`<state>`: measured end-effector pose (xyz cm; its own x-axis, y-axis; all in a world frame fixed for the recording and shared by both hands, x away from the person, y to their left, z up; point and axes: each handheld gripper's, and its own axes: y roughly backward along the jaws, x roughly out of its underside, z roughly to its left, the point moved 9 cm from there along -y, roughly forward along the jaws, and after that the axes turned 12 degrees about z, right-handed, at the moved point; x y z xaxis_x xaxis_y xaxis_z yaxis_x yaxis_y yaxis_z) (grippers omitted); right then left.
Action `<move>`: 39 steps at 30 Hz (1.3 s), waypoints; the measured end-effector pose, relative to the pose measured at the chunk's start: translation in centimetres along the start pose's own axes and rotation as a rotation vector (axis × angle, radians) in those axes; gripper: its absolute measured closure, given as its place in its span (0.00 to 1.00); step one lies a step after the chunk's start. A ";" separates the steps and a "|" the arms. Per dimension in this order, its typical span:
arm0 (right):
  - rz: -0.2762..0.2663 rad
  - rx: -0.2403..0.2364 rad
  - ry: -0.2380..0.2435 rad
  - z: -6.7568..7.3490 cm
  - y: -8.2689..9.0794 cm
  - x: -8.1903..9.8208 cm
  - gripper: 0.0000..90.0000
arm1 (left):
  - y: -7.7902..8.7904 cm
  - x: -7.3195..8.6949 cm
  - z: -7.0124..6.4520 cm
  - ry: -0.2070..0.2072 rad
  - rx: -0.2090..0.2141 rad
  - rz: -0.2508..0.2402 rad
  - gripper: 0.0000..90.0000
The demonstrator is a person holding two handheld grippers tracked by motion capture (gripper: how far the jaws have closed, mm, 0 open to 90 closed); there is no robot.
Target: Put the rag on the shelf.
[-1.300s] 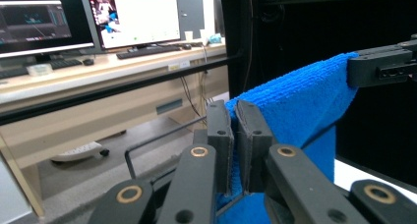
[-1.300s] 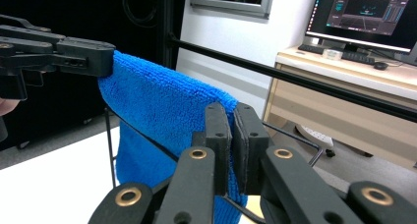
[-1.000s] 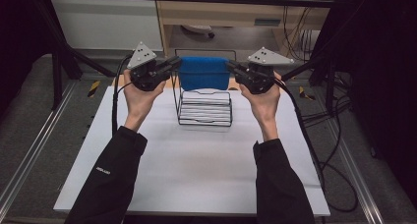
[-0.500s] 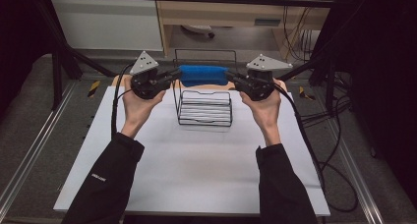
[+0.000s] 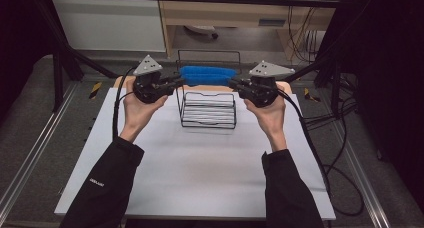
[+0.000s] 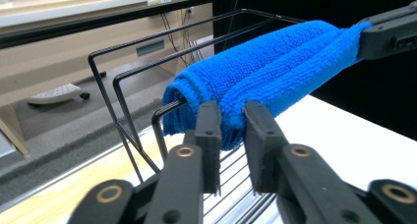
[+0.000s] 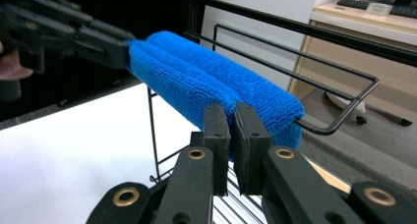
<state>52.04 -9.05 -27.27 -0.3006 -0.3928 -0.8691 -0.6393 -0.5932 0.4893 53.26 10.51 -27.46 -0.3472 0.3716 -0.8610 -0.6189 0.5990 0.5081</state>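
Since a second ago, you have carried the blue towel [image 5: 207,75] back, draping it over the wire rack [image 5: 208,109]'s top bars. Your left gripper [image 5: 176,81] and right gripper [image 5: 233,84] each pinch one towel end.

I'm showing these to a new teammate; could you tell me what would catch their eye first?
Most likely the bright blue towel, draped over the top rail of a black wire rack at the far middle of the white table. The left tool and right tool pinch its two ends.
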 end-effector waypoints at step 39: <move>-0.019 -0.075 -0.019 1.2 -0.2 -0.1 0.84 | -3.2 1.6 -0.9 -0.025 0.032 0.151 1.00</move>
<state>51.33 -8.03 -27.40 -0.3028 -0.3674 -0.8794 -0.5909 -0.6516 0.4757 54.06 8.56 -30.49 -0.4169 0.4761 -0.7743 -0.5380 0.5573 0.6324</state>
